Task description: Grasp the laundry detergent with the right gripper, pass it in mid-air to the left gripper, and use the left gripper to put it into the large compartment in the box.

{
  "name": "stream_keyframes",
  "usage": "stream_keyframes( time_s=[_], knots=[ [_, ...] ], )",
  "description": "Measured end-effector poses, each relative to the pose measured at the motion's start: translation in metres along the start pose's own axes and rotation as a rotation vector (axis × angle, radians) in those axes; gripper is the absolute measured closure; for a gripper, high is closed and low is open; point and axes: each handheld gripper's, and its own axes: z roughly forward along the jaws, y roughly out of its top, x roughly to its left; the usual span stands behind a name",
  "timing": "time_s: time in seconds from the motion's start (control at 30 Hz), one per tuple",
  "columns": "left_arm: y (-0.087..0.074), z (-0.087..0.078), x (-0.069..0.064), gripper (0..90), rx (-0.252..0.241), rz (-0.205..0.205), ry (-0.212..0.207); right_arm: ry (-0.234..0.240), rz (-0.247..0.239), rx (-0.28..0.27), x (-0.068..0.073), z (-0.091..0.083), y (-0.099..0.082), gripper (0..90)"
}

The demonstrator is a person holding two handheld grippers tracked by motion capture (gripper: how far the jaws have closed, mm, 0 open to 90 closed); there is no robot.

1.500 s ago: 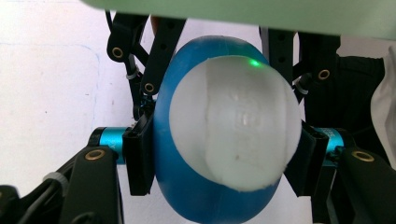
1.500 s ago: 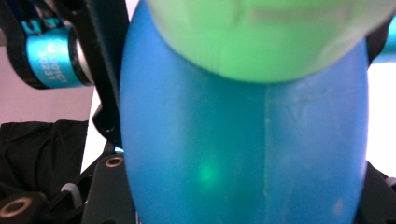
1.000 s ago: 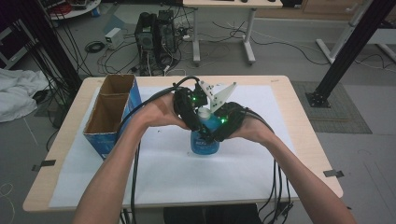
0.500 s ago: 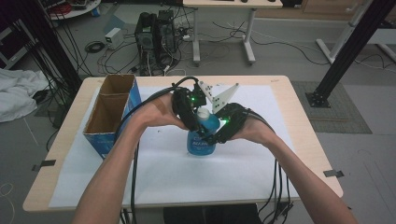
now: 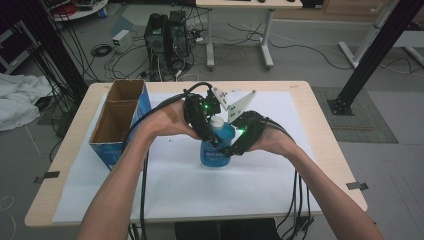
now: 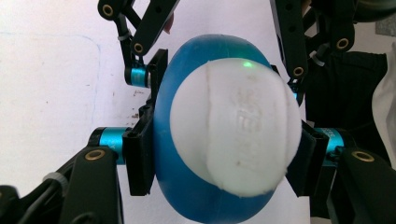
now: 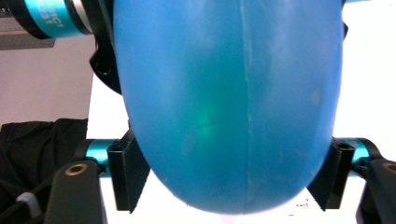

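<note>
A blue plastic bottle (image 5: 215, 151) with a white cap (image 5: 216, 121) stands upright on the white sheet in the middle of the table. My left gripper (image 5: 212, 129) comes down from above and is shut on the cap (image 6: 233, 135), one black pad on each side. My right gripper (image 5: 228, 149) reaches in from the right at the bottle's body (image 7: 224, 102). Its jaws have just been opening, and its pads (image 7: 126, 175) now stand beside the blue wall with the bottle between them.
An open cardboard box (image 5: 118, 122) with a blue side stands at the table's left. The white sheet (image 5: 165, 180) covers most of the wooden table (image 5: 320, 145). Black cables trail from both grippers over the near edge. Computers, cables and desk legs are on the floor beyond.
</note>
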Motion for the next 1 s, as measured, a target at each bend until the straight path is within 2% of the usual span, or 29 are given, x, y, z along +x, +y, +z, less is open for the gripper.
stream_keyframes(
  time_s=[0.07,0.23,0.3,0.43,0.5,0.53,0.57,0.6,0.63,0.7,0.73,0.77,0.87,0.9,1.0],
  knots=[
    [0.000,0.000,0.000,38.1,-0.002,0.000,0.000,-0.026,-0.032,-0.014,-0.003,0.000,0.000,23.4],
    [0.000,-0.001,0.000,38.1,0.000,-0.003,0.004,-0.018,-0.004,-0.006,-0.001,-0.005,-0.001,23.0],
    [0.000,-0.002,0.001,38.2,0.017,0.016,0.004,-0.012,0.001,-0.001,0.000,-0.006,-0.002,22.8],
    [0.000,-0.002,0.000,38.1,0.016,0.008,0.002,-0.016,0.008,0.011,0.001,-0.007,-0.004,22.5],
    [0.001,-0.003,0.000,38.1,0.015,0.006,0.006,-0.023,0.031,0.006,0.002,-0.010,-0.004,22.3],
    [0.000,-0.003,-0.001,38.2,0.000,-0.009,0.009,-0.025,0.033,0.009,0.002,-0.011,-0.005,22.3],
    [0.000,-0.004,-0.001,38.2,0.013,-0.002,0.010,-0.029,0.030,0.013,0.001,-0.012,-0.006,21.9],
    [0.000,-0.006,0.000,38.1,0.022,0.008,0.010,-0.036,0.030,0.020,0.002,-0.014,-0.006,21.4],
    [0.000,-0.006,-0.001,38.1,0.016,-0.012,0.009,-0.041,0.025,0.030,0.001,-0.015,-0.007,21.4],
    [0.000,-0.009,-0.002,38.1,0.016,-0.019,0.010,-0.055,0.027,0.033,0.002,-0.019,-0.009,19.5],
    [0.000,-0.009,-0.002,38.1,0.017,-0.017,0.013,-0.066,0.028,0.036,0.002,-0.020,-0.010,13.9],
    [0.000,-0.011,0.000,38.1,0.019,0.002,0.021,-0.091,0.031,0.041,0.001,-0.022,-0.012,12.9],
    [-0.001,-0.012,0.000,38.1,0.023,-0.005,0.021,-0.115,0.025,0.060,0.000,-0.026,-0.015,12.9],
    [-0.001,-0.015,-0.001,38.1,0.031,-0.008,0.028,-0.118,0.043,0.070,0.001,-0.032,-0.019,12.9],
    [-0.001,-0.019,-0.001,38.1,0.033,-0.011,0.031,-0.159,0.054,0.091,0.002,-0.038,-0.026,12.9]
  ],
)
